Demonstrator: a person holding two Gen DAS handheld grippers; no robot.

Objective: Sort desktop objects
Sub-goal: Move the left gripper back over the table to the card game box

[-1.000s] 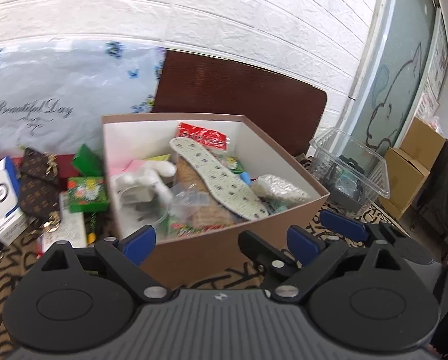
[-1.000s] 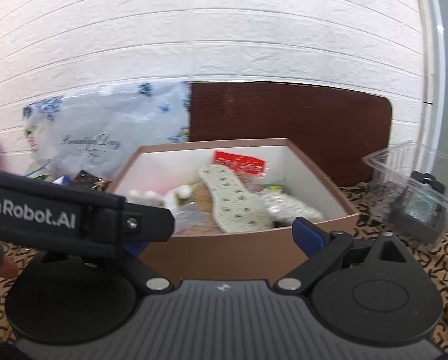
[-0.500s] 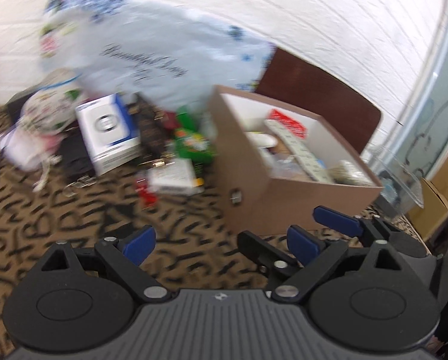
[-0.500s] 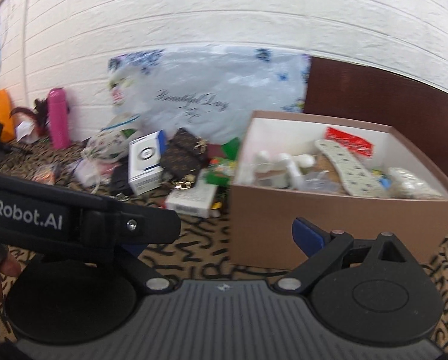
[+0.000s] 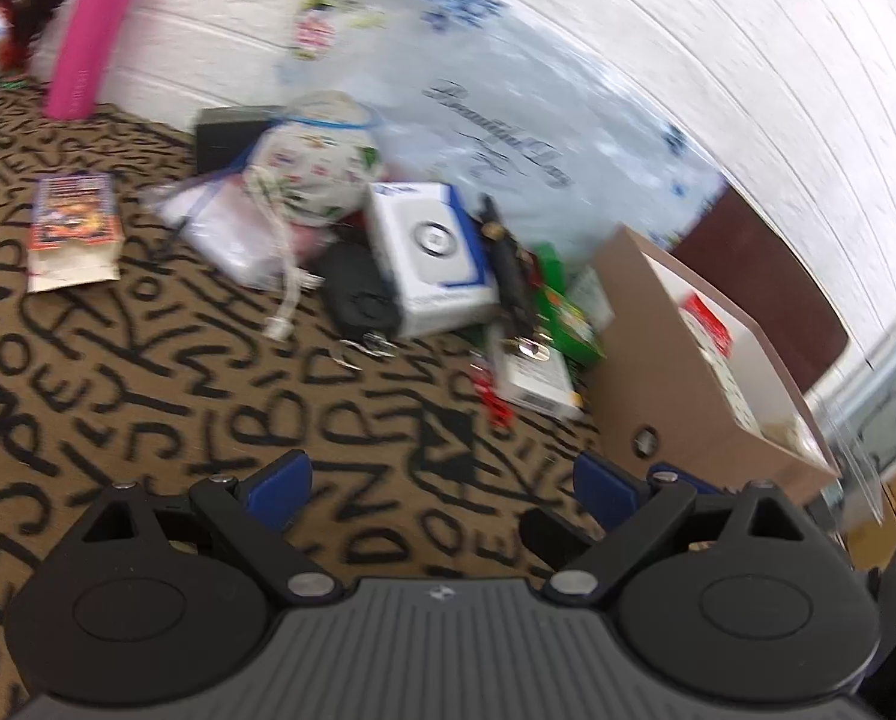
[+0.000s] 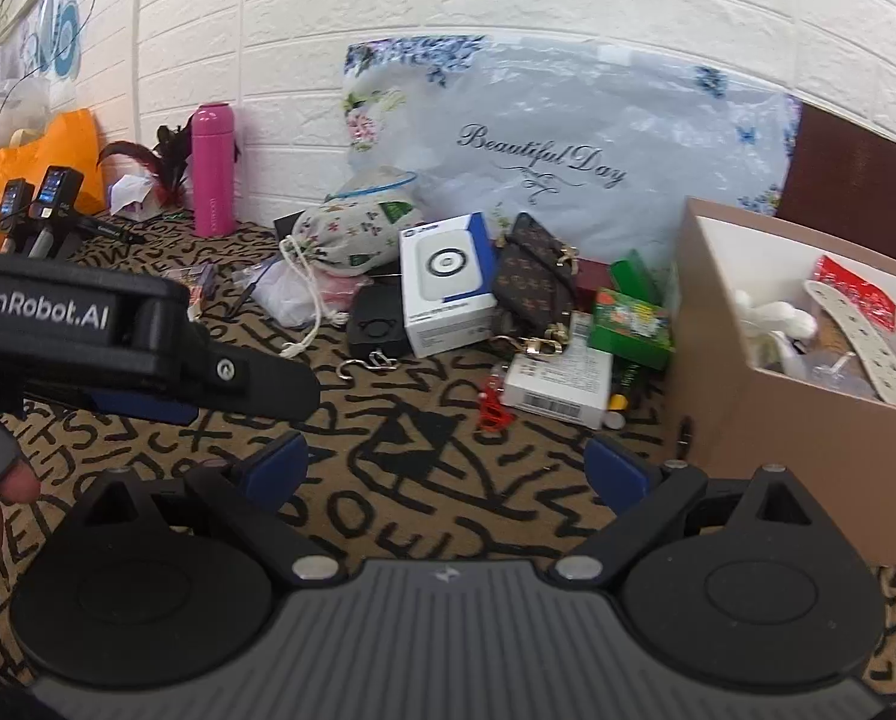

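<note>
A pile of loose items lies on the patterned tablecloth: a white and blue box [image 6: 448, 285] [image 5: 426, 255], a floral drawstring pouch [image 6: 351, 234] [image 5: 312, 165], a brown patterned wallet [image 6: 532, 279], a green packet [image 6: 628, 327], a flat white box [image 6: 559, 381] [image 5: 532, 375] and a black case [image 6: 375, 321]. A brown cardboard box [image 6: 802, 426] [image 5: 682, 408] at the right holds several sorted items. My left gripper [image 5: 441, 489] is open and empty above the cloth. My right gripper [image 6: 444, 471] is open and empty, short of the pile. The left gripper's side shows in the right wrist view [image 6: 147, 354].
A pink bottle [image 6: 210, 171] [image 5: 93, 30] stands against the white brick wall. A large floral plastic bag [image 6: 568, 150] leans behind the pile. A card packet [image 5: 72, 228] lies at the left. An orange bag [image 6: 33, 162] and small devices [image 6: 51, 204] sit far left.
Both grippers have swung left, from facing the cardboard box to facing the pile of loose items. Both stay open and empty.
</note>
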